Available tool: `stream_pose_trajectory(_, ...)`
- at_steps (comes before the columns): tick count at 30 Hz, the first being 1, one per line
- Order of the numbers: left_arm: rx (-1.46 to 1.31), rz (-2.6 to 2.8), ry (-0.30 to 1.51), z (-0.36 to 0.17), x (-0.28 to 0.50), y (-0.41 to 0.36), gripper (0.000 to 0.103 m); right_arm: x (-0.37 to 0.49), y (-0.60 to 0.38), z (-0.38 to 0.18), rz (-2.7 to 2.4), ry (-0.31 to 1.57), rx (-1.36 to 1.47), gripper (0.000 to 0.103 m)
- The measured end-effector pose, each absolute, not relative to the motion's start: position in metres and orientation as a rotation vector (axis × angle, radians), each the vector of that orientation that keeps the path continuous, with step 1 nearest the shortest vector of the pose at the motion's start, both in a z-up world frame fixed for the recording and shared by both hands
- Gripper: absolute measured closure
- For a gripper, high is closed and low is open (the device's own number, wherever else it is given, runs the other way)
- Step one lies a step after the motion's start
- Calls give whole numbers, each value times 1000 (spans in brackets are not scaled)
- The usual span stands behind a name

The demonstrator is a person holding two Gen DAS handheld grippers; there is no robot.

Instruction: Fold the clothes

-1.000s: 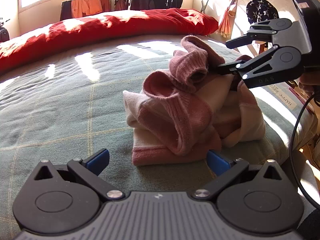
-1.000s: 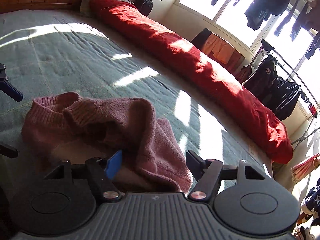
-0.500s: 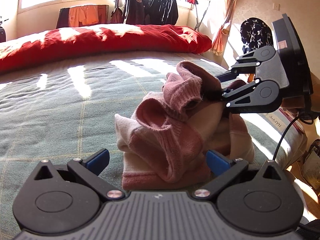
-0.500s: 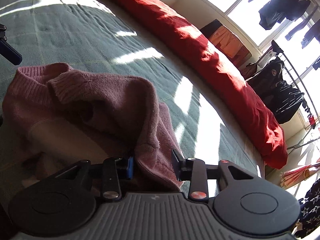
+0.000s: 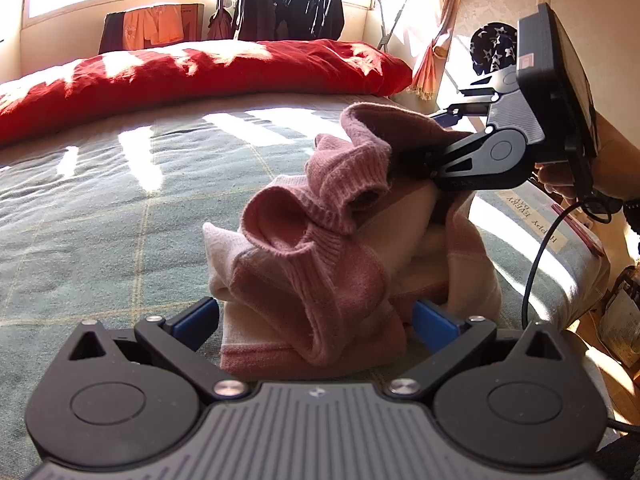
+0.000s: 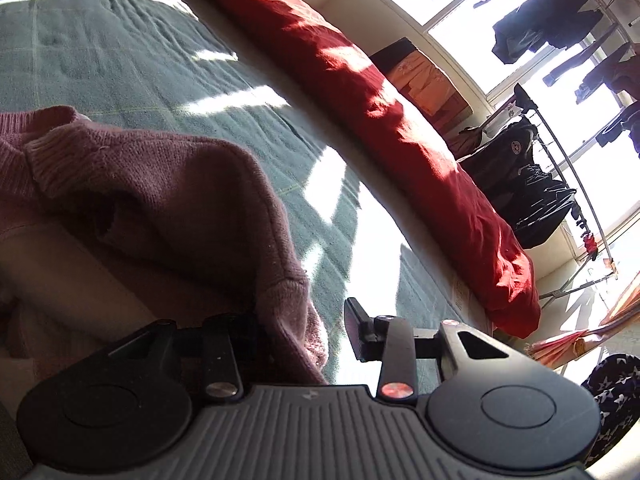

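Observation:
A pink and cream knitted sweater (image 5: 328, 264) lies bunched in a heap on the green checked bed cover (image 5: 100, 208). My left gripper (image 5: 316, 320) is open, its blue pads (image 5: 200, 316) on either side of the heap's near end. My right gripper (image 5: 436, 140) comes in from the right at the heap's raised top fold. In the right wrist view that fold of the sweater (image 6: 192, 200) hangs between the right gripper's (image 6: 300, 320) fingers. Its jaws are opening. A strip of light shows between the cloth and the right finger (image 6: 356, 328), and the cloth hides the left finger.
A red duvet (image 5: 200, 72) runs along the far side of the bed. Behind it stand a window and a rack of dark clothes (image 5: 292, 12). The bed's right edge (image 5: 560, 248) drops to the floor, where a cable (image 5: 536, 264) hangs.
The right gripper's jaws narrowed around the top fold of the sweater and pushed further into it. The left gripper stayed by the heap's near end, tilting slightly.

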State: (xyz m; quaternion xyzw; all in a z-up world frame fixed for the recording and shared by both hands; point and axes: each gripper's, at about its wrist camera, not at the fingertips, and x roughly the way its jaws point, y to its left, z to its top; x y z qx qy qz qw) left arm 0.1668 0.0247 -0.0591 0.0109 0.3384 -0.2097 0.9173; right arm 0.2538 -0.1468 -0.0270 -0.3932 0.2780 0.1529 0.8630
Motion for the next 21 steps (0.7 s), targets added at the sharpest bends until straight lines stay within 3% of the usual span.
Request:
stream_pose_trajectory(9,49,-429,706,-63,180,19,1,253,-148,-33,389,569,-796,60)
stream_pose_trajectory(21,52,-406,706,-60,190,26,1,320,-177,-30,198,532,-874,60)
